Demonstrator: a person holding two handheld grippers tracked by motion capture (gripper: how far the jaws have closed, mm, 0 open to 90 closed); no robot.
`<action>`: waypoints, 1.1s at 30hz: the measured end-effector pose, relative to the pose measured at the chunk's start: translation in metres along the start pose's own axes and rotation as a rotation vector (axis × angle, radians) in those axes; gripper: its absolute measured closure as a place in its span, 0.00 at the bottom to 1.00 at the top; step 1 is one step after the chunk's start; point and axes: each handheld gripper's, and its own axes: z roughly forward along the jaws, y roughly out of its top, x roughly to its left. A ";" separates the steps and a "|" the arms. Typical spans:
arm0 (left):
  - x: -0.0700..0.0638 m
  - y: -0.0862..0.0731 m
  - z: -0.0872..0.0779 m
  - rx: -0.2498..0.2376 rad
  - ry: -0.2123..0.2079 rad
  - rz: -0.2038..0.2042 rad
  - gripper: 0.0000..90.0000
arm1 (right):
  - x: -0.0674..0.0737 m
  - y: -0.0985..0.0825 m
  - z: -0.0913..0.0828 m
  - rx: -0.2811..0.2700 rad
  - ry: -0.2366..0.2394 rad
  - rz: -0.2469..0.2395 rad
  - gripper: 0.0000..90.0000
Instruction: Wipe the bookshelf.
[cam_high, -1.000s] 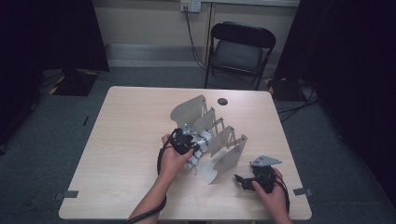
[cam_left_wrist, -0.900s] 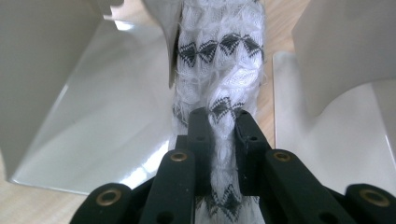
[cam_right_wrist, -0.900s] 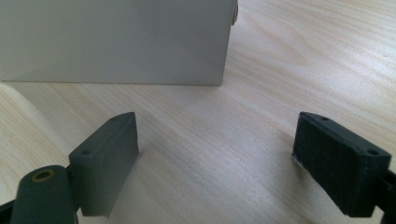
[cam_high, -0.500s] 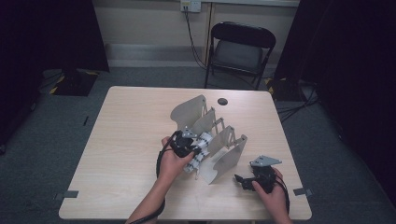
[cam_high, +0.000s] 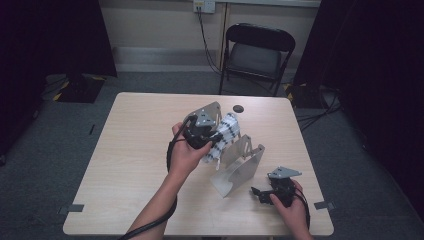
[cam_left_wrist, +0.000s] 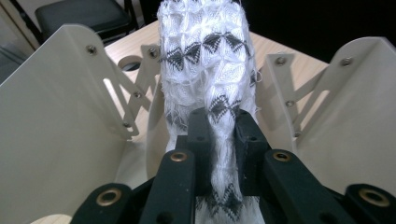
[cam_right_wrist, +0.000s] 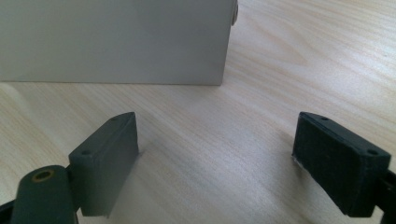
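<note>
A: Where's the patterned cloth (cam_left_wrist: 205, 60)?
B: Pinched in the left gripper (cam_left_wrist: 218, 126), now lifted above the folding rack (cam_high: 240, 167); a second ago it sat low inside.
A: Right gripper (cam_right_wrist: 217, 154)?
B: Jaws wide, empty, resting on the table (cam_high: 130, 150).

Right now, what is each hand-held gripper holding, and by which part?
The left hand-held gripper pinches the white-and-black patterned cloth near its lower end, over the beige folding rack. The right hand-held gripper is open, holding nothing.

White black-patterned knit cloth (cam_left_wrist: 205, 60), bunched, above rack (cam_high: 240, 167)
</note>
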 end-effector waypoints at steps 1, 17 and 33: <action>0.002 -0.004 0.003 0.009 0.001 -0.015 0.89 | 0.000 0.000 0.000 0.000 0.000 0.000 0.15; 0.011 -0.064 0.040 0.117 -0.002 -0.117 0.89 | 0.000 0.000 0.000 0.000 0.001 0.000 0.15; 0.010 -0.097 0.054 0.195 -0.023 -0.172 0.89 | 0.000 0.000 0.000 0.000 0.000 0.001 0.15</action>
